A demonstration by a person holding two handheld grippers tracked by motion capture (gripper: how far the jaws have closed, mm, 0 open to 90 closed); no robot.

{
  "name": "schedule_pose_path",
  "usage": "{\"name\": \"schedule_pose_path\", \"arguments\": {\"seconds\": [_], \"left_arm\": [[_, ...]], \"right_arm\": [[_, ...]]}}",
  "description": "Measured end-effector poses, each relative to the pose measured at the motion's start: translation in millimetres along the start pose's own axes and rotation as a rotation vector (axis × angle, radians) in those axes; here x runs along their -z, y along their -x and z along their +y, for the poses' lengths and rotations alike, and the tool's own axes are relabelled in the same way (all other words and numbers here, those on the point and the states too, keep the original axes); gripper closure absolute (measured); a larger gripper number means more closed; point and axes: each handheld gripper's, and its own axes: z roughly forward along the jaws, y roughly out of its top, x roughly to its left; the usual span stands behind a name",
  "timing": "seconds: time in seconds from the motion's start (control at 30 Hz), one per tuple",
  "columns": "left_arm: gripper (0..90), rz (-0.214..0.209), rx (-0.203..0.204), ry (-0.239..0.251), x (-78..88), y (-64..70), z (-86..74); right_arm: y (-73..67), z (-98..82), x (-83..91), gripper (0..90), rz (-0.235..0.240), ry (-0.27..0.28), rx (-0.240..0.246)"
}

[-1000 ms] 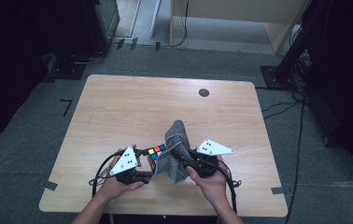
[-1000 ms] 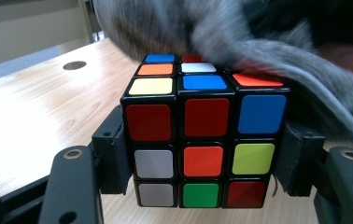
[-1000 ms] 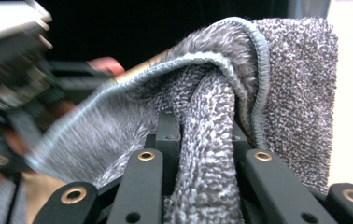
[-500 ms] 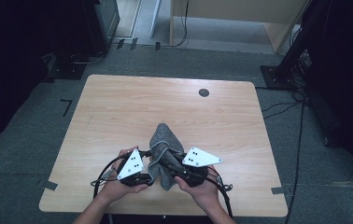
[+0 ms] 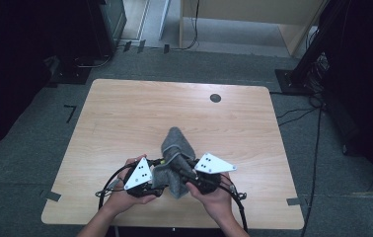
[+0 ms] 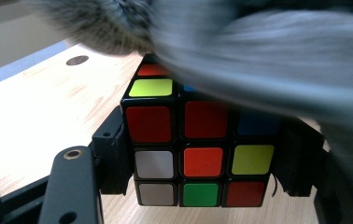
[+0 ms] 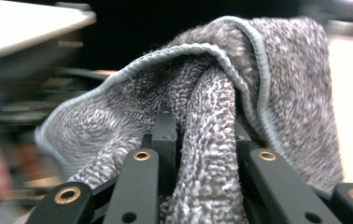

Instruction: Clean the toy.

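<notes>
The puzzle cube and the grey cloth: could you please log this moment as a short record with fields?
Work in hand: wiping a puzzle cube with a grey cloth
Left hand-held gripper: shut on the puzzle cube, jaws against two opposite sides
Right hand-held gripper: shut on a fold of the grey cloth
Cloth position: draped over the cube's top
Surface: wooden table

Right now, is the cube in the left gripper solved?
No: in the left gripper view the cube, clamped between the left gripper jaws, shows red, blue, white, yellow and green stickers mixed on one face.
</notes>
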Motion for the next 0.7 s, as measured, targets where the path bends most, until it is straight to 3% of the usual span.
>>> {"name": "schedule_pose_path", "arguments": {"seconds": [0.07,0.17,0.23,0.3,0.33,0.4,0.47,0.53,0.57,0.63,0.7], "left_arm": [[34.3,0.0,0.005,0.005,0.2,-1.0,-0.2],[34.3,0.002,0.012,0.006,-0.5,-1.3,0.6],[34.3,0.011,0.013,-0.006,-2.2,-0.7,0.2],[34.2,0.015,0.01,-0.009,-2.6,0.3,0.4],[34.2,0.017,0.005,-0.007,-2.1,0.9,1.2],[34.3,0.019,0.003,-0.007,-1.2,1.9,2.2],[34.3,0.014,0.007,-0.002,-0.2,1.2,2.6],[34.3,0.022,0.015,-0.001,-0.2,-0.1,2.6],[34.2,0.026,0.017,-0.006,-0.8,-0.8,2.6],[34.3,0.049,0.015,-0.022,-3.4,-0.4,2.4],[34.2,0.049,0.013,-0.025,-4.3,1.0,2.9]], "right_arm": [[13.6,-3.5,4.6,74.9,-0.06,-0.018,-0.049],[11.4,-3.1,7.6,75.2,-0.061,-0.014,-0.044],[-1.6,0.6,6.3,75.1,-0.007,0.025,-0.016],[-15.0,3.1,3.5,75.1,0.069,0.037,0.02],[-20.3,3.2,1.6,75.0,0.081,0.026,0.039],[-22.3,1.7,-1.4,74.7,0.057,0.01,0.073],[-12.6,0.3,0.3,74.7,0.028,0.013,0.03],[-0.3,-1.1,4.8,75.4,-0.056,0.005,0.001],[4.9,-1.2,7.4,75.7,-0.07,0.003,-0.027],[2.1,0.8,7.8,75.8,-0.043,0.024,-0.049],[-9.9,2.5,4.5,75.5,0.009,0.024,-0.003]]}}
